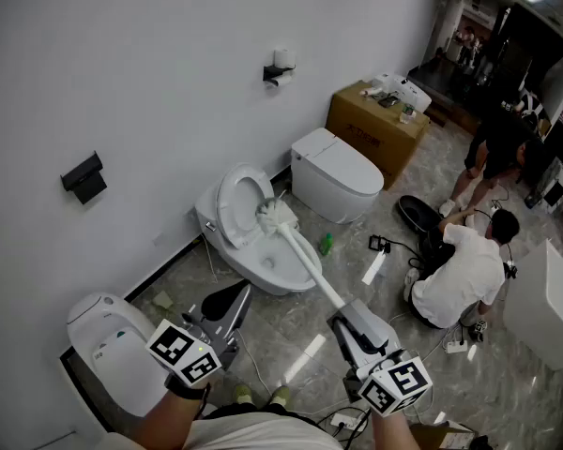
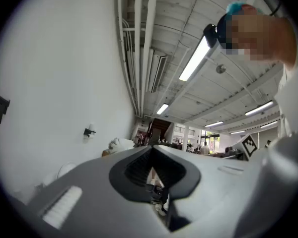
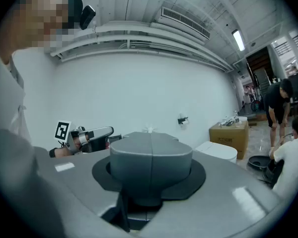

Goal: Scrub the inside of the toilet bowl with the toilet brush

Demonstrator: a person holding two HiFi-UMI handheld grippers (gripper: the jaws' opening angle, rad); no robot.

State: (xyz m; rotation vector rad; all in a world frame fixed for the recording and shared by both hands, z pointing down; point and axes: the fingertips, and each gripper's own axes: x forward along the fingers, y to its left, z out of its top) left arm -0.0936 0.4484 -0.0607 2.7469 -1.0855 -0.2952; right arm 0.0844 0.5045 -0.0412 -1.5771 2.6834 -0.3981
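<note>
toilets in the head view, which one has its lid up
The middle toilet, where the toilet brush reaches; the near toilet and the far toilet by the cardboard box are shut.

Tiled floor [image 1: 394, 204]: open toilet [image 1: 253, 242], closed toilet [image 1: 336, 172], cardboard box [image 1: 375, 129], green bottle [image 1: 326, 244].

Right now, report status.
Left gripper open, empty. Right gripper shut on toilet brush. Brush head at rear rim of toilet bowl. Lid up, nothing blocking.

Bright ceiling strip lights [image 2: 196, 58]; fisheye warping, dark vignetted corners
</note>
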